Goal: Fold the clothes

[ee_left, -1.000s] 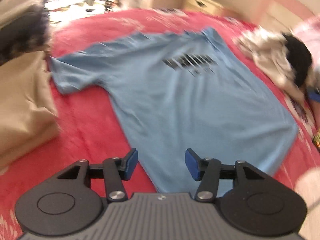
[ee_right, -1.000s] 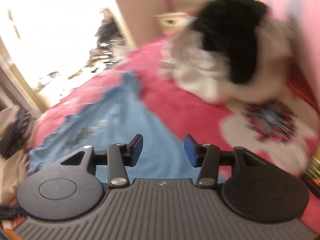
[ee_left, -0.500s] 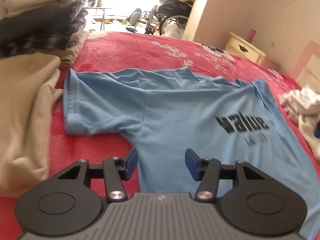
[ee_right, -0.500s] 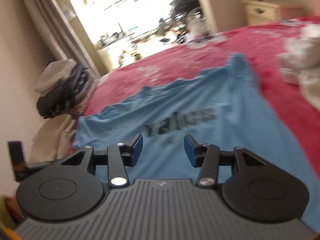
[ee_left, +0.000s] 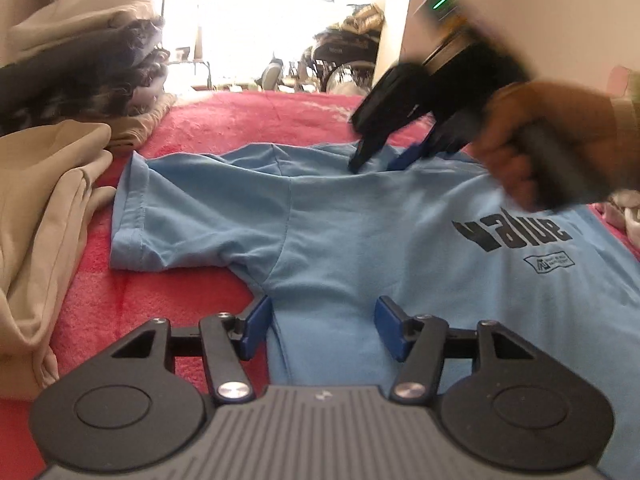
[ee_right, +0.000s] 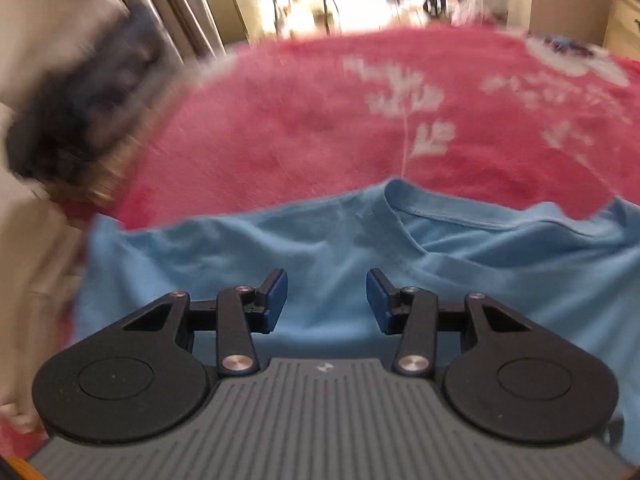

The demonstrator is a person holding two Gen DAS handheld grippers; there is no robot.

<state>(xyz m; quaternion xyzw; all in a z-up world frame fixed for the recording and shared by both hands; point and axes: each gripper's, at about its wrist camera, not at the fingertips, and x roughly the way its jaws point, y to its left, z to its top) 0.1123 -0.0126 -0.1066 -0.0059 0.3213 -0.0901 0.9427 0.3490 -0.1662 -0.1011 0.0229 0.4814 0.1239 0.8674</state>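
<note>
A light blue T-shirt (ee_left: 360, 232) with black "value" print lies flat on the red blanket (ee_left: 240, 120). My left gripper (ee_left: 322, 312) hovers low over the shirt's side edge just under the left sleeve (ee_left: 168, 216). Its jaws are opening, with cloth beneath them and nothing pinched. In the left wrist view a hand (ee_left: 540, 140) holds my right gripper (ee_left: 378, 162), tips down at the shirt's neck edge. In the right wrist view my right gripper (ee_right: 327, 284) is over the shoulder area of the T-shirt (ee_right: 320, 240), just short of the collar (ee_right: 440, 216). Its jaws are closing and grip nothing.
Beige cloth (ee_left: 40, 220) lies bunched at the left. Behind it is a stack of dark and beige folded clothes (ee_left: 80, 68). A pale garment (ee_left: 628, 216) peeks in at the right edge. A wooden nightstand (ee_right: 624, 20) stands beyond the blanket (ee_right: 300, 120).
The right gripper swung from the white and black pile across to the shirt's collar and now shows in the left view. The left gripper sank toward the shirt's side, jaws slightly wider.
</note>
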